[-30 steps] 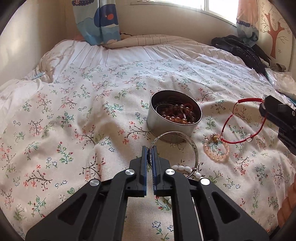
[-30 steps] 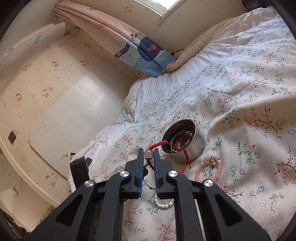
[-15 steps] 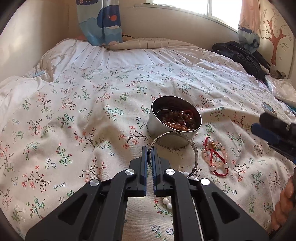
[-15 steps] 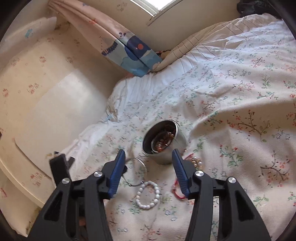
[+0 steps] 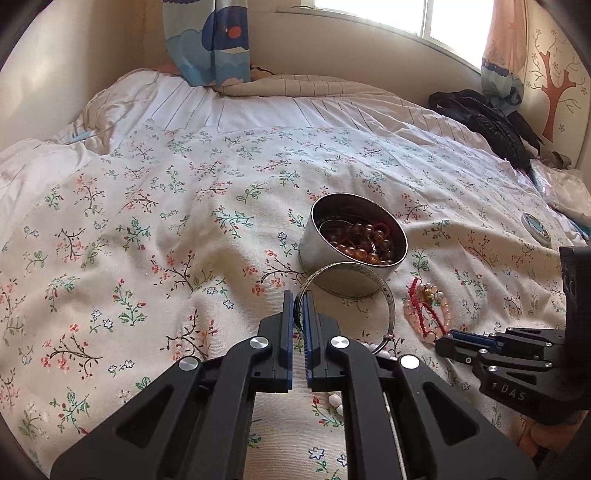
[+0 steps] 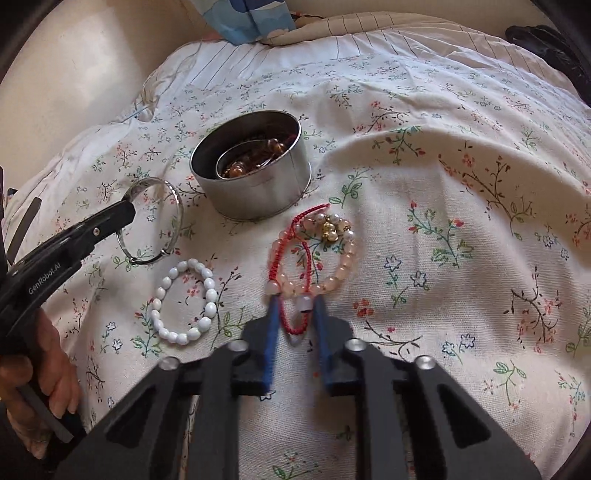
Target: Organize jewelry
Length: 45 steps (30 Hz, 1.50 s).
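— How many bracelets lay loose on the floral bedspread (image 6: 461, 155)?

— Four: one silver bangle (image 6: 155, 221) pinched at the left gripper's (image 5: 298, 306) fingertips, one white bead bracelet (image 6: 184, 301) just left of the right gripper's (image 6: 295, 317) fingers, and one red cord bracelet (image 6: 291, 258) lying over one pink bead bracelet (image 6: 332, 254), just ahead of and between those fingers.

— And containers?

— One round metal tin (image 6: 255, 184), beyond both fingertips, with beads inside too tangled to count.

— Grippers?

— Two.

A home bedroom: ahead of the grippers spreads a bed with a floral quilt (image 5: 155, 206), cartoon curtain (image 5: 207, 40) and sunlit window (image 5: 424, 18) beyond.
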### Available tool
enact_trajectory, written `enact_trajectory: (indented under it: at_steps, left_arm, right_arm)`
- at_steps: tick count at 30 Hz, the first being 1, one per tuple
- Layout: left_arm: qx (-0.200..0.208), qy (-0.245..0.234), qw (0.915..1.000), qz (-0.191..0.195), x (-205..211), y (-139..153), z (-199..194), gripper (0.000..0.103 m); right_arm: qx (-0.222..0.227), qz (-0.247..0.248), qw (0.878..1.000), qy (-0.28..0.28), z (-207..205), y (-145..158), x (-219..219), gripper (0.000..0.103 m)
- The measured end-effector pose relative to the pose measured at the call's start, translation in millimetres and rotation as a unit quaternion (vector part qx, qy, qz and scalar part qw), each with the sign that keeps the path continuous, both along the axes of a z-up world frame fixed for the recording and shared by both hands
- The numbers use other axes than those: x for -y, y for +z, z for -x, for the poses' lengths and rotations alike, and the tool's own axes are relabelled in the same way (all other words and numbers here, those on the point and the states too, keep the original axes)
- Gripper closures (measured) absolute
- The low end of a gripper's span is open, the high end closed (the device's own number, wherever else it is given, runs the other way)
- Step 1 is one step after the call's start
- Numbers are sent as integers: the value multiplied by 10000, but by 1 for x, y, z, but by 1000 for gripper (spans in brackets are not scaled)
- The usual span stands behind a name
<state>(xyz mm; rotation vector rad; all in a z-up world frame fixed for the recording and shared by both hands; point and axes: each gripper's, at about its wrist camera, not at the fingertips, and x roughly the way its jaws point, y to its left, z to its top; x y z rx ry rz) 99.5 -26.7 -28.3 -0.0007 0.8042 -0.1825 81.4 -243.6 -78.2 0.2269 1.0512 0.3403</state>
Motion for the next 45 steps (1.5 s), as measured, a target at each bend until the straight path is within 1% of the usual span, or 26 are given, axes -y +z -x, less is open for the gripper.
enact_trajectory:
  at_steps: [3, 5, 7, 9, 12, 14, 16, 21, 24, 31, 36, 45]
  left_arm:
    - [5, 23, 10000, 20, -2, 0, 0, 99]
    - [24, 17, 10000, 25, -1, 1, 0, 99]
    - [53, 4, 10000, 40, -1, 2, 1, 99]
    - [84, -8, 10000, 53, 0, 3, 2, 99]
    - [128, -32, 9998, 126, 1, 5, 2, 99]
    - [172, -42, 9997, 159, 2, 6, 1, 99]
    - [193, -59, 9996, 174, 4, 8, 0, 99]
    - [198, -48, 9995, 244, 9, 8, -7, 99]
    - [194, -2, 9993, 309, 10, 9, -14, 99]
    - [194, -18, 9990, 400, 21, 8, -35, 99]
    - [218, -74, 9990, 392, 31, 7, -45, 99]
    - [245, -109, 9988, 419, 39, 5, -62, 99]
  right_arm:
    - [68, -558, 9984, -83, 6, 7, 11, 92]
    - [179, -1066, 9939, -204, 9, 12, 23, 92]
    - [353, -1562, 9866, -312, 10, 21, 33, 92]
    - [524, -1950, 9786, -396, 12, 27, 42, 92]
    - [932, -2545, 9616, -431, 13, 41, 50, 92]
    - [1156, -2797, 9520, -451, 12, 50, 53, 92]
    - [1283, -2962, 9452, -483, 9, 56, 54, 92]
    - [1439, -3203, 9347, -550, -6, 65, 54, 92]
    - [1514, -3238, 9326, -488, -15, 68, 49, 92]
    - [1470, -3034, 9410, -290, -29, 69, 33, 92]
    - [1467, -2979, 9429, -259, -40, 67, 30, 92]
    - [1432, -2753, 9504, -206, -57, 64, 21, 92]
